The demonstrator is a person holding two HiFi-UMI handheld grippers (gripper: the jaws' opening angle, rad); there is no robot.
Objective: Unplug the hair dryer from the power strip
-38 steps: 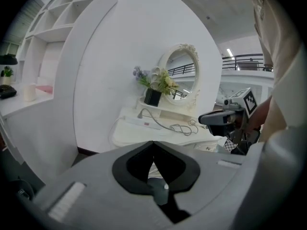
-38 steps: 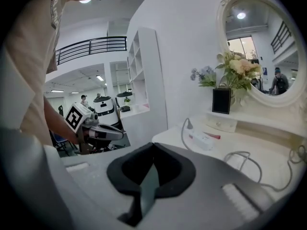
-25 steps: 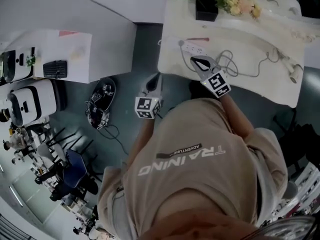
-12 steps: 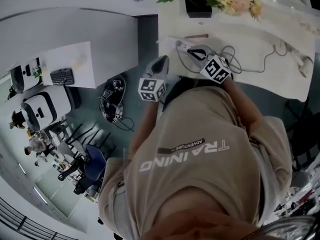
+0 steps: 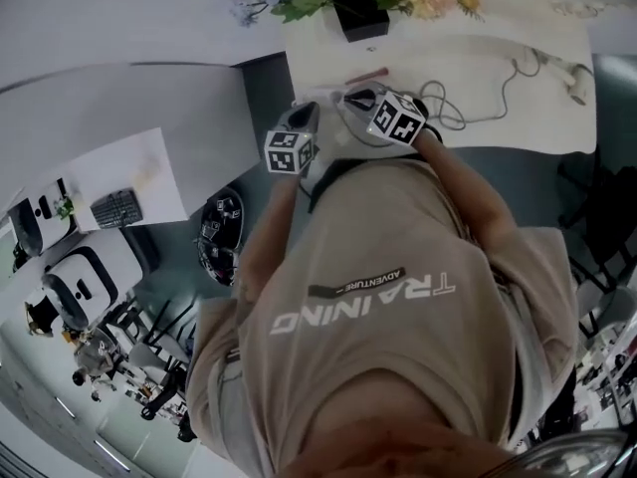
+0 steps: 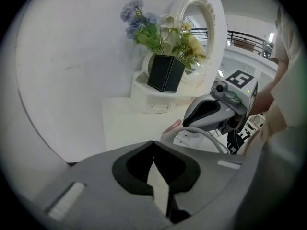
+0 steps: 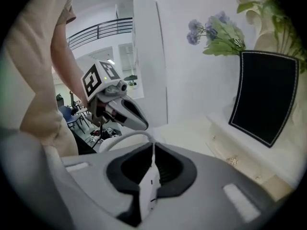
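A white power strip (image 6: 192,139) lies near the left edge of the white table (image 5: 478,28). The hair dryer (image 5: 577,80) rests at the table's far right, its white cord (image 5: 503,93) trailing back toward the strip. My right gripper (image 5: 350,98) hangs over the strip. The cord (image 7: 124,139) arcs straight into its tips, and the jaws look shut on the cord close to the plug. My left gripper (image 5: 304,118) hovers at the table's edge, shut and holding nothing. The two grippers face each other, a short way apart.
A black flower pot (image 5: 358,13) and an oval mirror (image 6: 196,37) stand at the table's back. A pink pen (image 5: 368,73) lies beside the strip. Left of the table is a grey desk with paper (image 5: 129,172). A dark device (image 5: 214,232) lies on the floor.
My left gripper has come up from beside the table to its edge, close to the right gripper. The right gripper has stayed at the power strip.
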